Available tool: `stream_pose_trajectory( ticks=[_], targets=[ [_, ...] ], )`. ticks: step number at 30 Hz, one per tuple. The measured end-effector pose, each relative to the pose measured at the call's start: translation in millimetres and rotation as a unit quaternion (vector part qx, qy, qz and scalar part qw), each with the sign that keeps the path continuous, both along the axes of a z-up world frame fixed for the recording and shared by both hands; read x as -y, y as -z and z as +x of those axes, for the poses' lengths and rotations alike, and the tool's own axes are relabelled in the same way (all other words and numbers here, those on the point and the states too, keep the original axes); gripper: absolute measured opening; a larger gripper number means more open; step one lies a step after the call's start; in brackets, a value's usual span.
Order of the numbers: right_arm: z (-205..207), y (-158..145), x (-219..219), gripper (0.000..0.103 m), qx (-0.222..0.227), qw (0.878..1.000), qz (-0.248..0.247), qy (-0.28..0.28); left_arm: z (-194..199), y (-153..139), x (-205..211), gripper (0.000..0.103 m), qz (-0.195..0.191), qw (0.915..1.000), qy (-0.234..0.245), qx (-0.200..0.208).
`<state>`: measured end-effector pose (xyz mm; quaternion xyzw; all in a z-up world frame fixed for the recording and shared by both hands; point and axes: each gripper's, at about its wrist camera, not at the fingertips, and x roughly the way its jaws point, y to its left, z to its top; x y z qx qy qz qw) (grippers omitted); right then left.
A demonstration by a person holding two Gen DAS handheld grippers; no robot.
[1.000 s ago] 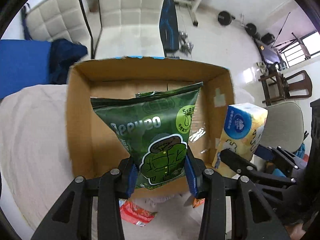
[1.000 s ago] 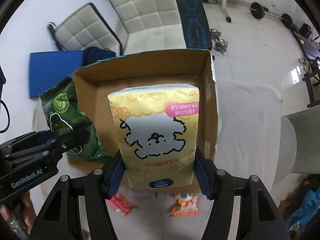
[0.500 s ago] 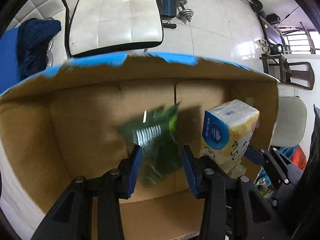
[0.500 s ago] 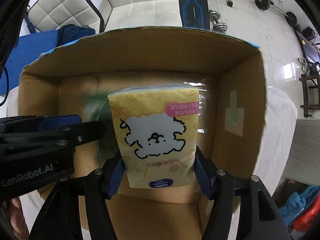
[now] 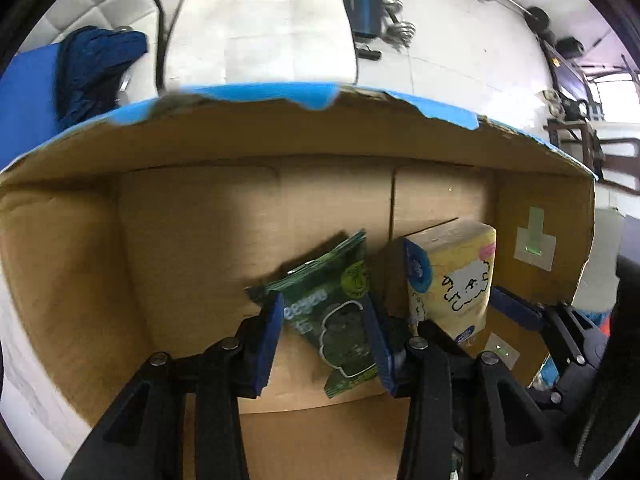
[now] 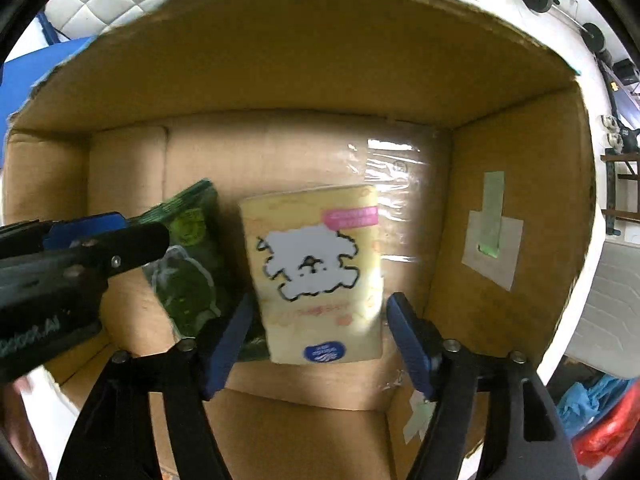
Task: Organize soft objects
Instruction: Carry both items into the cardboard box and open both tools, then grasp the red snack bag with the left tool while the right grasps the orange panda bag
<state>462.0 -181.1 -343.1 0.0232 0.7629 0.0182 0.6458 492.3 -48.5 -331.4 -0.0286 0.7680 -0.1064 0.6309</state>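
Left wrist view: half a second ago the left gripper [image 5: 326,332] pinched the green packet [image 5: 332,316]; now its pads stand spread wider than the packet, which lies loose between them on the floor of the cardboard box [image 5: 180,240], just left of the yellow tissue pack [image 5: 452,280]. Right wrist view: the right gripper [image 6: 320,340] has likewise parted, with gaps showing on both sides of the tissue pack [image 6: 320,280], which leans near the box's far wall [image 6: 320,80], close beside the packet [image 6: 188,276]. Both soft items appear delivered, so the likely next need is to pull back for the remaining pieces.
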Motion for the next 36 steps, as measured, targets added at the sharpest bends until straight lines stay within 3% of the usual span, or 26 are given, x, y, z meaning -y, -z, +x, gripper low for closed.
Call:
stream_pose_trajectory(
  ticks=[2, 4, 6, 8, 10, 13, 21, 36],
  targets=[
    [-3.0, -6.5, -0.3, 0.079, 0.004, 1.0, 0.005, 0.004, -4.8, -8.6, -3.5, 0.039, 0.012, 0.9998, -0.004, 0.015],
    [-9.5, -15.8, -0.8, 0.089, 0.011, 1.0, 0.004, 0.001, -10.6, -19.5, -6.5, 0.045, 0.027, 0.9989, -0.006, 0.036],
    [-16.6, -25.4, -0.3, 0.089, 0.02, 1.0, 0.005, 0.001, -18.3, -31.0, -9.8, 0.046, 0.041, 0.9974, -0.007, 0.059],
    [-24.4, -32.7, -0.8, 0.09, 0.028, 1.0, 0.006, 0.004, -27.5, -41.6, -13.9, 0.059, 0.045, 0.996, -0.011, 0.076],
    [-33.3, -43.0, 6.4, 0.098, 0.039, 0.999, 0.013, 0.012, -37.1, -54.6, -18.5, 0.078, 0.043, 0.9939, -0.02, 0.099],
    [-47.2, -59.3, 12.4, 0.103, 0.067, 0.997, 0.01, 0.021, -52.6, -72.5, -21.5, 0.091, 0.05, 0.9893, -0.023, 0.135],
    [-88.2, -101.4, 9.4, 0.103, 0.114, 0.993, 0.01, 0.014, -98.7, -115.8, -22.0, 0.097, 0.056, 0.9761, -0.018, 0.209],
    [-185.0, -190.6, 3.4, 0.103, 0.221, 0.975, -0.007, 0.001, -205.5, -191.5, -37.5, 0.097, 0.059, 0.9533, -0.052, 0.292]
  ],
)
